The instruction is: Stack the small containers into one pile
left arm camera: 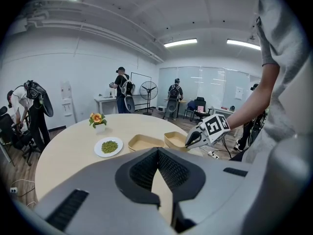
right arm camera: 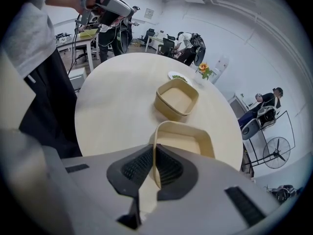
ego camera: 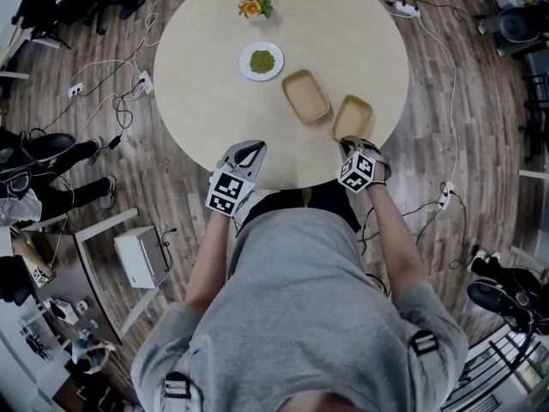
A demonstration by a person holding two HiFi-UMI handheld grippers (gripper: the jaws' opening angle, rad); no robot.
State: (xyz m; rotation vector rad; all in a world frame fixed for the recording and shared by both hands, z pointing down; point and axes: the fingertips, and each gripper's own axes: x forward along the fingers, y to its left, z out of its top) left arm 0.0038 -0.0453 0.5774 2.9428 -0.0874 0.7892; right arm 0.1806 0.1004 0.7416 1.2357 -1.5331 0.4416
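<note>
We are looking down on a floor (ego camera: 485,131) of wood-look planks in mixed brown tones, with cables (ego camera: 118,103) and power strips (ego camera: 403,9) trailing across it. A round, pale table (ego camera: 206,101) is standing in the middle. Off to one side, a white box (ego camera: 141,257) is sitting on a low frame. We are seeing plain white walls (left arm camera: 44,77) and a white ceiling (left arm camera: 122,13) where long light strips (left arm camera: 180,43) are glowing. A glazed partition (left arm camera: 215,84) is closing off the far end, with dark office chairs (left arm camera: 199,105) before it. A pedestal fan (left arm camera: 147,90) is standing near a white desk (left arm camera: 103,100) by the wall.
</note>
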